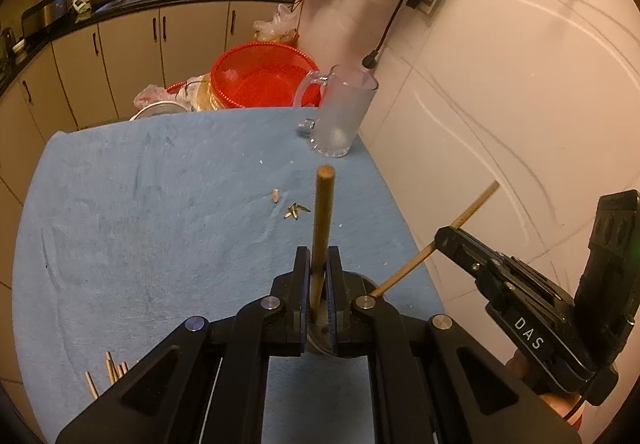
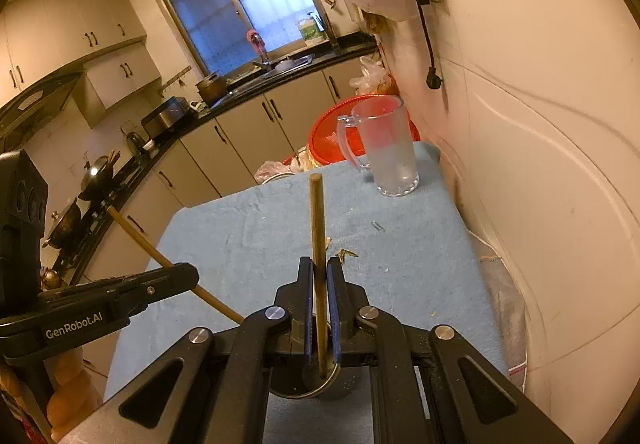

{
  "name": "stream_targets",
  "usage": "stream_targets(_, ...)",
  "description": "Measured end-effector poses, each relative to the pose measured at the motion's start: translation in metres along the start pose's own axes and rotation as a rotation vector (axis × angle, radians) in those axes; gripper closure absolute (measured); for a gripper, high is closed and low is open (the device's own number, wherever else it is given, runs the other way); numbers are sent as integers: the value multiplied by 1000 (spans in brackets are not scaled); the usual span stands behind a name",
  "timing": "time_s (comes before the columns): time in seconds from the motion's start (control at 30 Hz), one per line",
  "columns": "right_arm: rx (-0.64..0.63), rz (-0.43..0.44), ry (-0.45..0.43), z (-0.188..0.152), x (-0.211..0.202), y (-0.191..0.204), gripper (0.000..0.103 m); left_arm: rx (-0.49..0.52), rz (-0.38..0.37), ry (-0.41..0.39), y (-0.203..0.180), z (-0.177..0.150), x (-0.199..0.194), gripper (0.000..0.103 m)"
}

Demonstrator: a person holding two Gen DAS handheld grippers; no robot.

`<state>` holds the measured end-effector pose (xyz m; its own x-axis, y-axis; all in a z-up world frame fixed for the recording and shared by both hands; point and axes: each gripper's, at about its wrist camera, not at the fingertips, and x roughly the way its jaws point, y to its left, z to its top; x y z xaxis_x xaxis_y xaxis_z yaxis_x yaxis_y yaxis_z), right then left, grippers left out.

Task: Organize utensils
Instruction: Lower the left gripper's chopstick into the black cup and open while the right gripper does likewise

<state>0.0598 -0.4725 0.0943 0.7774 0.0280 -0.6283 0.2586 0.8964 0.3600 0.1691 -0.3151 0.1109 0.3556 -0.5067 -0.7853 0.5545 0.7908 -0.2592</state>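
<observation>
Two grippers are each clamping one chopstick: the left gripper [image 1: 319,276] is pinching a wooden chopstick [image 1: 323,211], the right gripper [image 2: 319,284] another chopstick [image 2: 317,219]. Both sticks' lower ends are reaching into a metal cup [image 2: 320,390] on the blue cloth [image 1: 160,203], with a glass mug [image 1: 340,115] standing well beyond.

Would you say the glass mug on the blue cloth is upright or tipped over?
Upright: the glass mug stands on its base on the blue cloth, open rim up. Apparently empty.
</observation>
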Motion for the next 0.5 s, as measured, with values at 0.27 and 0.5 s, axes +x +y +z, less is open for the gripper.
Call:
stream_targets(0.27,26,8,-21,2,-9,-6,72,0,-4,-20,3,-3,-9,78)
stream_targets(0.5,36,12,-80,0,-42,-1,71,-1,4,-67,4,-8,-34,72)
